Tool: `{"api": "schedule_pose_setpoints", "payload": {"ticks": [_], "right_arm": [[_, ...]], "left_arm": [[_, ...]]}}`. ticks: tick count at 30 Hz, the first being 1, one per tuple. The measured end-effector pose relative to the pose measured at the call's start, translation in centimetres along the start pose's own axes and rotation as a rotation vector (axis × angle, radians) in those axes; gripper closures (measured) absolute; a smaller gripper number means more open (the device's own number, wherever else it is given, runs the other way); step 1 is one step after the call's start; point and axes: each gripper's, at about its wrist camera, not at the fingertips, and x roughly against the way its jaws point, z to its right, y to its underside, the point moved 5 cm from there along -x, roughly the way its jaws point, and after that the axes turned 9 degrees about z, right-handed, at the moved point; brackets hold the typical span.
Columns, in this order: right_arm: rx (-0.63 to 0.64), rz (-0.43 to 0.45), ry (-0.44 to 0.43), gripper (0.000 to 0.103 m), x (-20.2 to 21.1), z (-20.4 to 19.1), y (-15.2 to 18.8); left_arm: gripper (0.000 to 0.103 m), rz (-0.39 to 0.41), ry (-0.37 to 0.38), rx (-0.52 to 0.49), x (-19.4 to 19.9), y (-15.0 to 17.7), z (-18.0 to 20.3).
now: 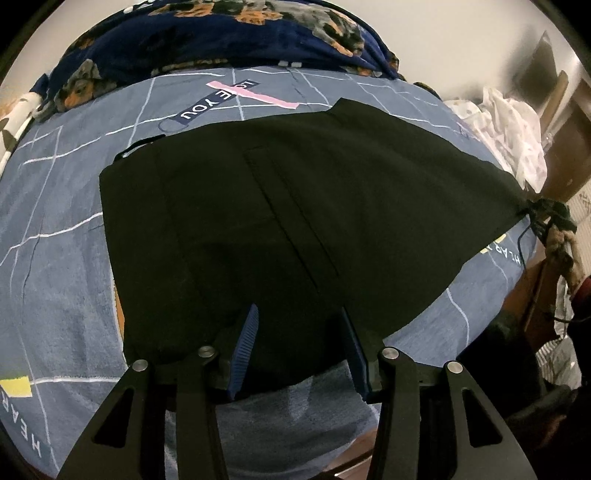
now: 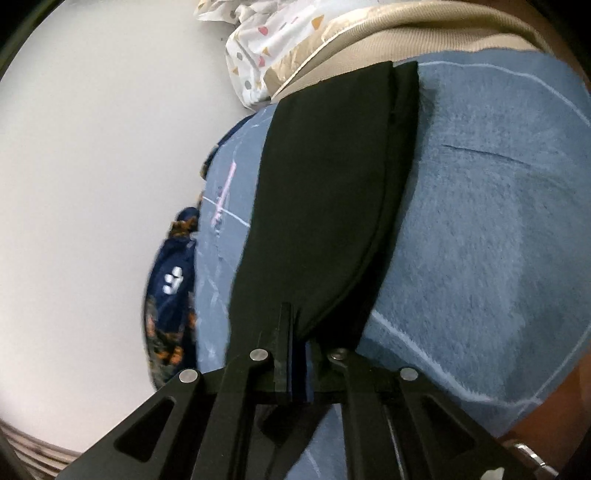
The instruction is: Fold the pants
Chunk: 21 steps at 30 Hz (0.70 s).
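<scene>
Black pants [image 1: 295,192] lie spread on a blue bed sheet [image 1: 62,258] with white lines. My left gripper [image 1: 298,309] is open over the pants' near edge, its blue pads [image 1: 245,347] apart and black cloth lying between and under them. In the right wrist view my right gripper [image 2: 295,325] is shut on the end of the pants [image 2: 325,192], which stretch away from its jaws over the sheet [image 2: 498,221]. The left wrist view shows the right gripper [image 1: 535,210] at the far right, pinching the pants' corner beyond the bed's edge.
A dark blue blanket with a dog pattern [image 1: 221,33] is bunched along the back of the bed. White patterned cloth [image 1: 506,122] is heaped at the right, also in the right wrist view [image 2: 266,44]. Wooden furniture [image 1: 569,122] stands beyond it.
</scene>
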Motion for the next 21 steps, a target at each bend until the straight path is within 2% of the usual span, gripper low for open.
{"api": "schedule_pose_setpoints", "payload": {"ticks": [3, 6, 8, 11, 12, 18, 21], "right_arm": [[0.117, 0.056, 0.051, 0.098, 0.8, -1.7, -1.4], [0.171, 0.104, 0.053, 0.098, 1.4, -3.1, -2.8], [0.208, 0.120, 0.094, 0.099, 1.5, -2.9, -3.6], [0.149, 0.090, 0.152, 0.101, 0.8, 0.0, -3.8], [0.135, 0.093, 0.134, 0.102, 0.9, 0.5, -3.8], [0.151, 0.136, 0.133, 0.102, 1.7, -0.3, -4.2], [0.165, 0.146, 0.194, 0.102, 1.8, 0.0, -5.3]], "left_arm": [[0.056, -0.002, 0.008, -0.003, 0.0, 0.0, -0.1], [0.056, -0.007, 0.017, -0.004, 0.0, 0.0, -0.2], [0.056, -0.012, 0.018, -0.003, 0.0, -0.1, -0.3], [0.056, -0.015, 0.020, -0.013, 0.0, -0.1, -0.2], [0.056, -0.017, 0.022, -0.013, -0.1, -0.1, -0.2], [0.056, -0.041, 0.035, -0.012, -0.1, -0.3, -0.2], [0.056, -0.050, 0.046, -0.015, -0.1, -0.4, -0.3]]}}
